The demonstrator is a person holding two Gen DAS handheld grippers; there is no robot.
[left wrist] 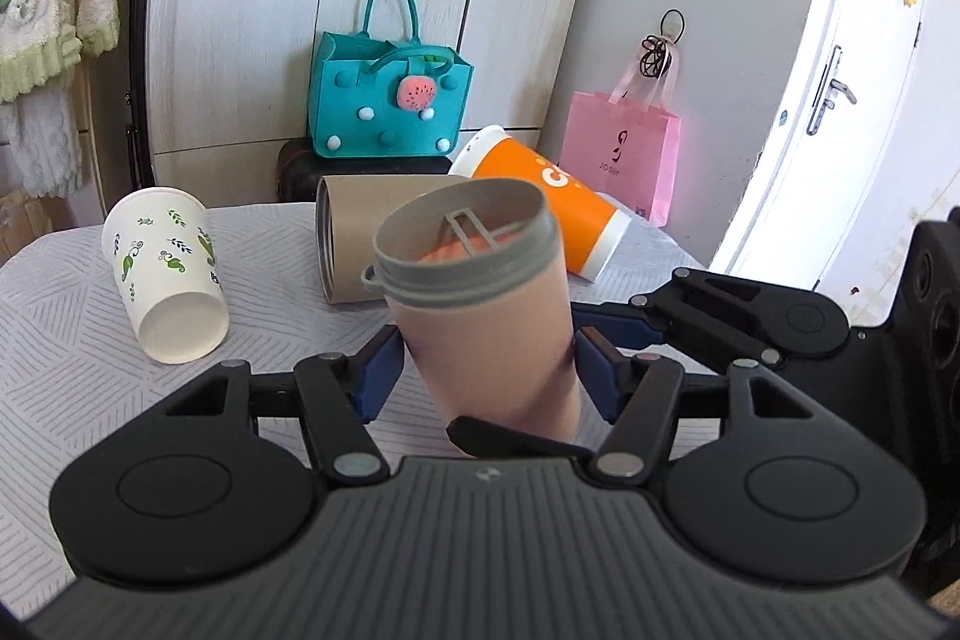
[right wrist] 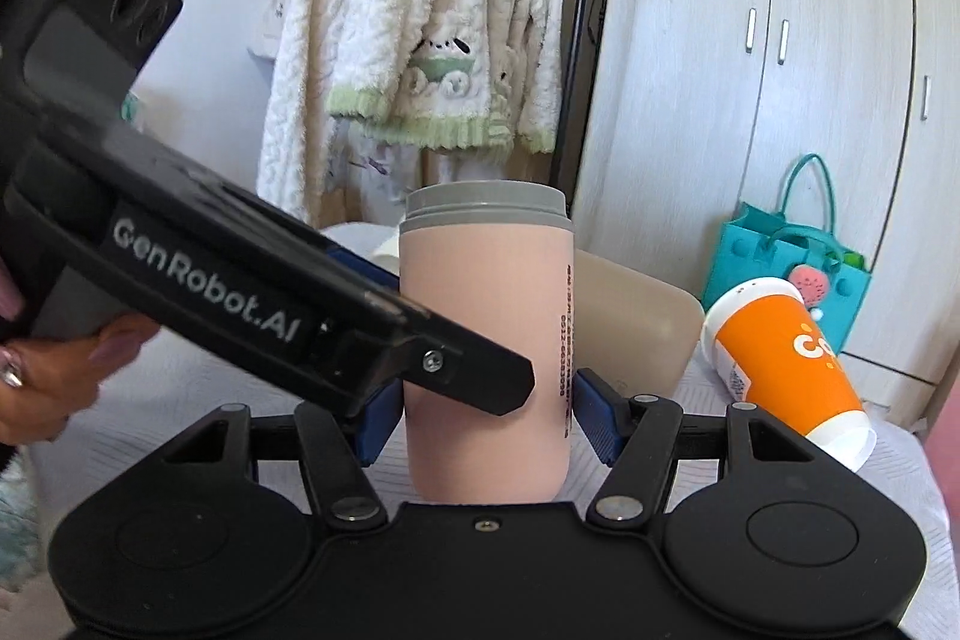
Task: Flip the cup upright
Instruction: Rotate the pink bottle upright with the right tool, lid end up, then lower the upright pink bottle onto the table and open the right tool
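Flanked by a toppled leaf-printed white paper cup (left wrist: 165, 274) on the grey patterned tablecloth (left wrist: 66, 370), the pink grey-rimmed plastic cup (left wrist: 486, 316) is clasped mouth-up by left gripper (left wrist: 486, 370) and right gripper (right wrist: 486, 412), seemingly righted, with lowering and release judged next.

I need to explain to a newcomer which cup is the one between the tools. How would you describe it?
Start at the table with the white patterned cloth. Four cups are there; three lie on their sides: a leaf-printed paper cup, a tan tumbler and an orange cup. The pink cup is the only upright one, with a grey rim, gripped between the blue pads of the left tool and the right tool.
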